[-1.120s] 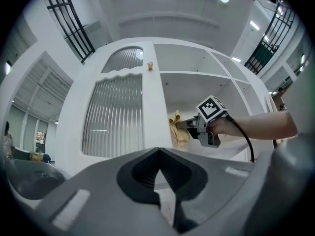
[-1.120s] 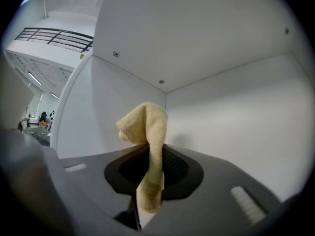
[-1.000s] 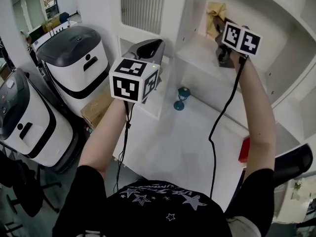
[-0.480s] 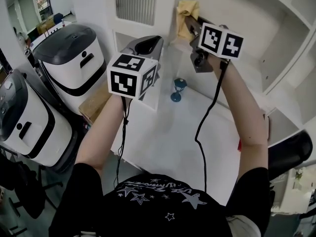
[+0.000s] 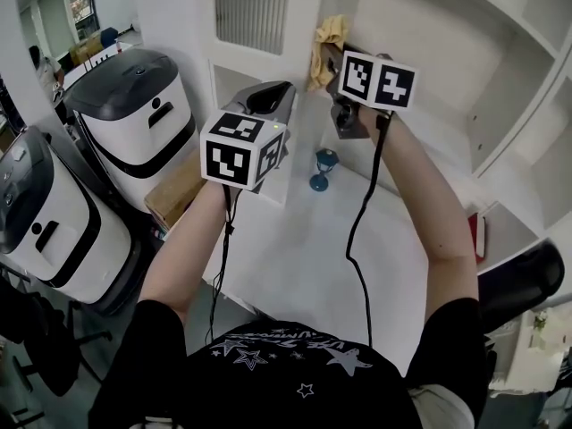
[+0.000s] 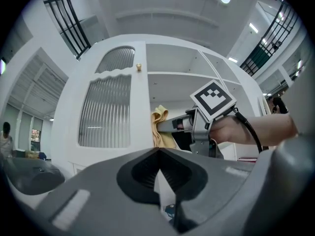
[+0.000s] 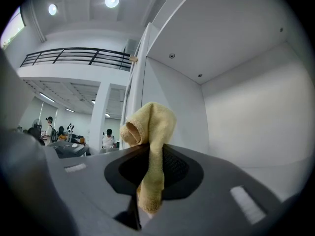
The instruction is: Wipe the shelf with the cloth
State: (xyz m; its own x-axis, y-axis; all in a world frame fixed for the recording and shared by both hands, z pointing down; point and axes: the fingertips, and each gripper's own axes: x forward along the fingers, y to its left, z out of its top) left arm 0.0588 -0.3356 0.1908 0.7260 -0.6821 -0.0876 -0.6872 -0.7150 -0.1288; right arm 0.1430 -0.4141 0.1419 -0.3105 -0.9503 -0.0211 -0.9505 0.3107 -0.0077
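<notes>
My left claw [image 5: 271,94] shut, empty, held above desk [image 5: 295,257] edge, barely moved. Beyond it, my right claw [image 5: 338,54] pinches yellow cloth [image 5: 327,36], swept leftward since a second ago, now at shelf [image 5: 420,132] left end.

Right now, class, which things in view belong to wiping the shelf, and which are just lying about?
For the job:
yellow terry cloth, held in the right gripper
white shelf unit

Lying about:
small blue goblet-shaped object
brown cardboard box
white machine with black lid
left gripper, jaws together, empty
</notes>
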